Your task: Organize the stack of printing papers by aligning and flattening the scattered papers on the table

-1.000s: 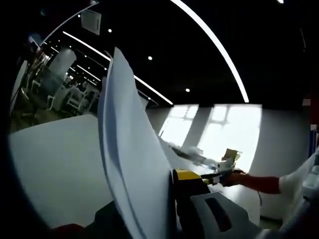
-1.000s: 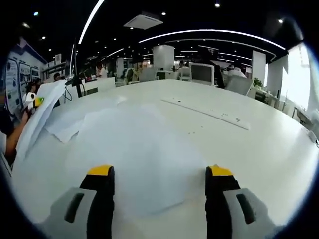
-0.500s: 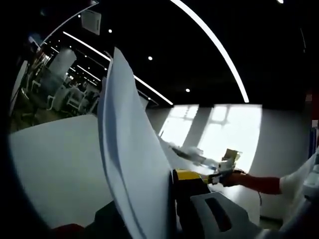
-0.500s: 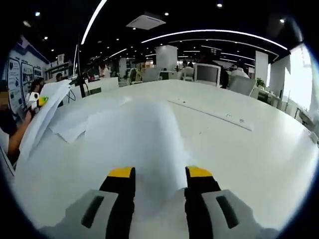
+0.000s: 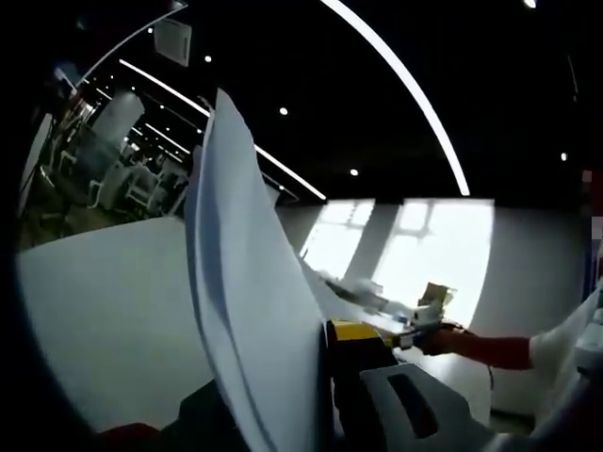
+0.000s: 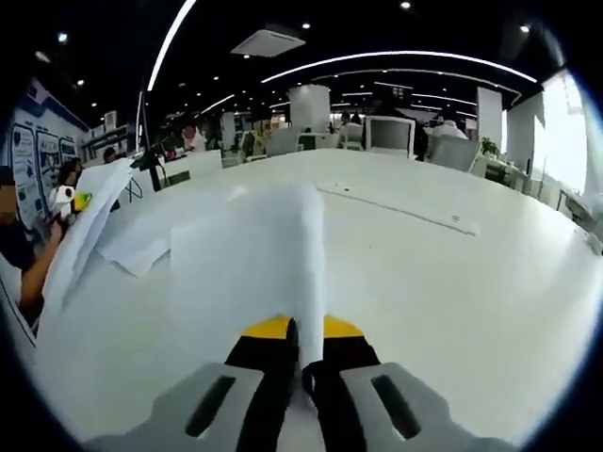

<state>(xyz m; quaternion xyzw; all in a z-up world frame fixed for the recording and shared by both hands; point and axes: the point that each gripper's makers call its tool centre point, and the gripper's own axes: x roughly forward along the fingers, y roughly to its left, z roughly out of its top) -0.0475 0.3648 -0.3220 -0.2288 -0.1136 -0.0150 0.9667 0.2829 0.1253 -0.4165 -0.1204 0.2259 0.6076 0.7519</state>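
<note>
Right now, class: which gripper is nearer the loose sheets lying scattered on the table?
Right. The right gripper pinches a sheet beside the loose sheets; the left gripper holds a raised stack off to their side.

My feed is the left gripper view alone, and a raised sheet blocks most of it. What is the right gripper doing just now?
Observer: The right gripper is shut on a sheet of paper, which is buckled into a ridge between its jaws.
Operator: Any other papers on the table?
Observer: Yes, loose sheets lie flat on the white table, left of the pinched one in the right gripper view.
Operator: Does my gripper show from that side?
Observer: At the left edge of the right gripper view, the left gripper holds up a bent sheet.
</note>
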